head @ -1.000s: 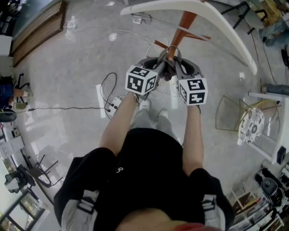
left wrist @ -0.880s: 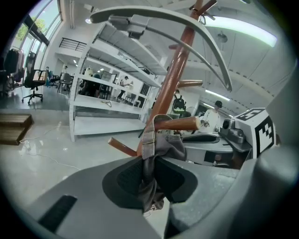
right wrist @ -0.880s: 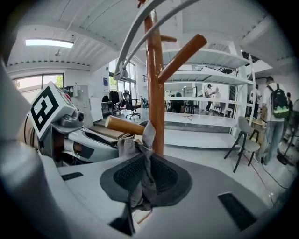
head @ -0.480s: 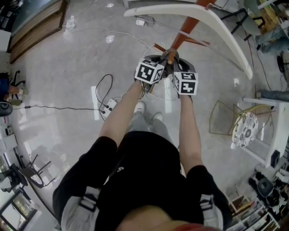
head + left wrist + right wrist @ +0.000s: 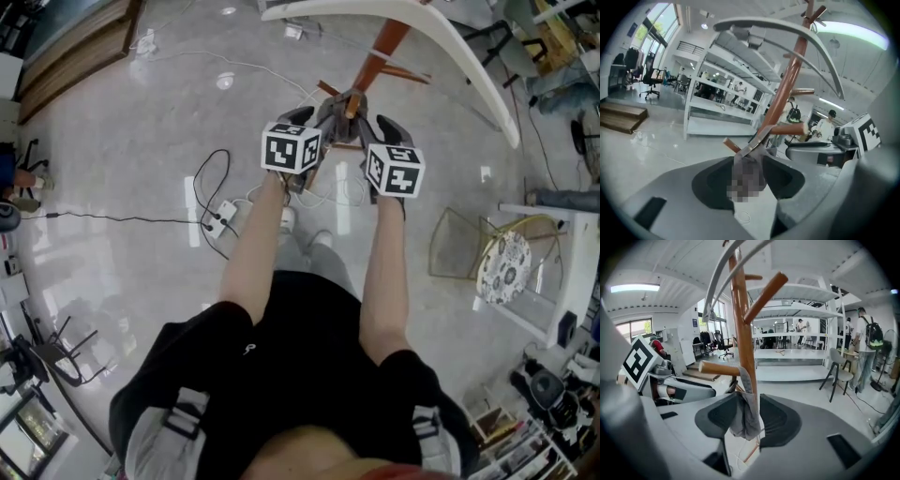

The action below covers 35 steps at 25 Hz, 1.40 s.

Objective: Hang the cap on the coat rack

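Observation:
A grey cap [image 5: 336, 114] hangs at the wooden coat rack [image 5: 380, 52], its cloth draped over a short peg [image 5: 717, 368]. My left gripper [image 5: 314, 120] and right gripper [image 5: 373, 127] flank it at arm's length. In the left gripper view the cap's cloth [image 5: 747, 173] hangs between the jaws of the left gripper [image 5: 749, 183], which are opening. In the right gripper view the cloth [image 5: 747, 416] dangles loose between the right gripper's [image 5: 746, 423] jaws, also opening. The rack's pole [image 5: 743, 324] rises just behind the cloth.
A long white curved arm [image 5: 441, 28] arches over the rack. A power strip with cables [image 5: 220, 220] lies on the floor to the left. A wire chair [image 5: 464, 244] stands to the right. White shelving [image 5: 797, 352] and people stand far behind.
Both grippers' jaws have spread and let go of the cap. The two marker cubes have moved a little apart. The cap stays on the rack.

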### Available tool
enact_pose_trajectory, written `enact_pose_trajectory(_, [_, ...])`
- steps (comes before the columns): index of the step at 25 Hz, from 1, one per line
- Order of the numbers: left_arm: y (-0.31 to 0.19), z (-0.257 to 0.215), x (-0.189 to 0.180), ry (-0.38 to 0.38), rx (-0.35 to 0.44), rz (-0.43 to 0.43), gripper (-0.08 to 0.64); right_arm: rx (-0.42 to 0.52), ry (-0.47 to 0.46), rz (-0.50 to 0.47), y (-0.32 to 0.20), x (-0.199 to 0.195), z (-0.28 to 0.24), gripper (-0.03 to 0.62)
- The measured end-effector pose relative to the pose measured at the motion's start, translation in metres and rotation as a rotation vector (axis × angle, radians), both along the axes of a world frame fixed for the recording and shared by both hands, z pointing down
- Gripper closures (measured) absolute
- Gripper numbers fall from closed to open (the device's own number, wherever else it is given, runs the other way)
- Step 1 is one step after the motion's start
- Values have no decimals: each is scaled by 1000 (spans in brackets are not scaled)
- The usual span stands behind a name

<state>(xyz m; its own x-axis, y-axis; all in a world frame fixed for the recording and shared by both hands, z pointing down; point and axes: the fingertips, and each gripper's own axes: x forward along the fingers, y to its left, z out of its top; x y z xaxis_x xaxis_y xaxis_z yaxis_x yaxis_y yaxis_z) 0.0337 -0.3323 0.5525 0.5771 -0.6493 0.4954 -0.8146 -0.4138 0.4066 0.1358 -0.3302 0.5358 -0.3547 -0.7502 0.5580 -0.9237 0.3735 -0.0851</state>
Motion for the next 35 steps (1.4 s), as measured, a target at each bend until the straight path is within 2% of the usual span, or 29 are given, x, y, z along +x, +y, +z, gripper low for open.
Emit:
enact_pose_trajectory(2, [6, -28, -7, 12, 69, -48, 379, 59, -13, 3, 7, 1, -27, 461])
enact_pose_trajectory(5, [22, -74, -11, 60, 168, -110, 408, 185, -49, 6, 21, 3, -76, 520])
enact_pose_trajectory(7, [40, -99, -10, 76, 225, -125, 561, 270, -52, -16, 38, 6, -105, 576])
enact_pose_trajectory(10, [67, -140, -10, 72, 320, -128, 561, 364, -20, -61, 66, 12, -140, 587])
enact_pose_trajectory(13, [84, -191, -22, 74, 449, -176, 561, 471, -26, -104, 87, 12, -179, 594])
enact_pose_trajectory(15, [98, -212, -28, 93, 500, -206, 561, 505, 8, -157, 101, 7, -192, 595])
enact_pose_trajectory(17, [110, -220, -29, 100, 515, -231, 561, 524, 30, -187, 113, 9, -198, 595])
enact_pose_trajectory(23, [139, -229, -27, 50, 544, -267, 561, 531, 73, -195, 125, 18, -202, 595])
enact_pose_trajectory(31, [151, -240, -29, -17, 577, -269, 561, 568, 16, -214, 137, -1, -220, 595])
enact_pose_trajectory(35, [149, -237, -16, -35, 580, -257, 561, 568, -8, -211, 134, 14, -220, 595])
